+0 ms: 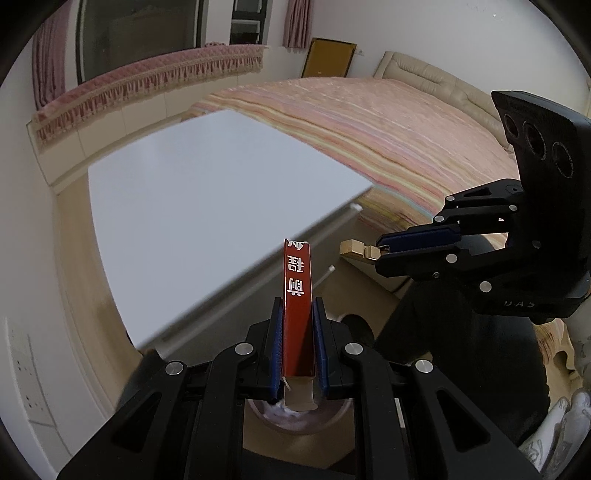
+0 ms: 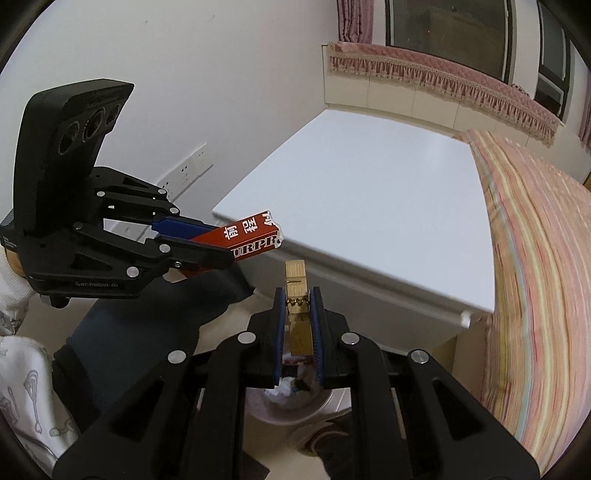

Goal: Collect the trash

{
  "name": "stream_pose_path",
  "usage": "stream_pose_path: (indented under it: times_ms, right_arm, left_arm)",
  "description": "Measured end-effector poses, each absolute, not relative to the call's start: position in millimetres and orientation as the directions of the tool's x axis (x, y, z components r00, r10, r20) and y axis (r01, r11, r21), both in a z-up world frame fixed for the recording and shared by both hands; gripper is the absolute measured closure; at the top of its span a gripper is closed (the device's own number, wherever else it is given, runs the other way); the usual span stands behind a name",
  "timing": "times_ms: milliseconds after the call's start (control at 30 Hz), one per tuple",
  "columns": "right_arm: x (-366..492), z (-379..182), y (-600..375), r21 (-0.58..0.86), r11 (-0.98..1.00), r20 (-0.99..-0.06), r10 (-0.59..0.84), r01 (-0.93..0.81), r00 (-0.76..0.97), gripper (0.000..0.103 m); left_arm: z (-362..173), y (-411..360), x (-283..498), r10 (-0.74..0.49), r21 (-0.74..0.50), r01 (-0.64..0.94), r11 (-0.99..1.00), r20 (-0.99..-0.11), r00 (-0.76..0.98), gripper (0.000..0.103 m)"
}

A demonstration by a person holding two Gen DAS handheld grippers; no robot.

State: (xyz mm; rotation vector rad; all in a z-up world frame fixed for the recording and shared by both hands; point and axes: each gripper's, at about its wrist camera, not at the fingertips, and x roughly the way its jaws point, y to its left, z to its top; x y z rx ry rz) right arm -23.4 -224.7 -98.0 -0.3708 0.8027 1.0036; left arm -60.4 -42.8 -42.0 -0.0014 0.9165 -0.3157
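Below, at six o'clock, a pink bin (image 2: 295,406) is waiting. Left tongs (image 1: 298,325) are clenching a red carton (image 1: 297,295); right tongs (image 2: 298,317) are gripping a wooden clothespin (image 2: 296,295). Releasing off-centre risks either item missing the bin.

We see even, soft indoor light in both views, with no hard shadows. The white table (image 1: 207,206) carries a pale sheen, and its near edge is smeared by motion blur. Beyond it, the window (image 2: 447,26) is dark. Fisheye distortion bends straight lines around the table, and black vignette fills the corners.
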Motion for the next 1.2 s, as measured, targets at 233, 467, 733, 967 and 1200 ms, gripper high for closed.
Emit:
stream_pose_path:
  times_ms: [233,467,733,967,1200]
  right_arm:
    - [-38,-115,-230,0.106,0.501,-0.755,0.603,-0.859,0.258,0.090]
    - [-42,-123,-231,0.136,0.483,-0.762,0.609,-0.865,0.220,0.089]
    - [-38,-135,-236,0.152,0.526,-0.768,0.595,-0.836,0.235,0.010]
    - [-34,-138,-234,0.158,0.553,-0.767,0.591,-0.818,0.252,0.004]
    - [-18,-128,-237,0.175,0.602,-0.764,0.582,-0.779,0.279,0.004]
  left_arm:
    - [-55,-46,-73,-0.273,-0.149,0.261,0.954,-0.796,0.541,0.088]
    - [-65,-45,-75,-0.280,-0.167,0.258,0.952,-0.815,0.507,0.069]
    - [-69,-36,-77,-0.257,-0.180,0.192,0.965,-0.803,0.538,0.012]
    - [-69,-30,-79,-0.232,-0.172,0.159,0.972,-0.790,0.568,0.008]
    - [-63,-21,-74,-0.219,-0.175,0.131,0.976,-0.774,0.594,0.008]
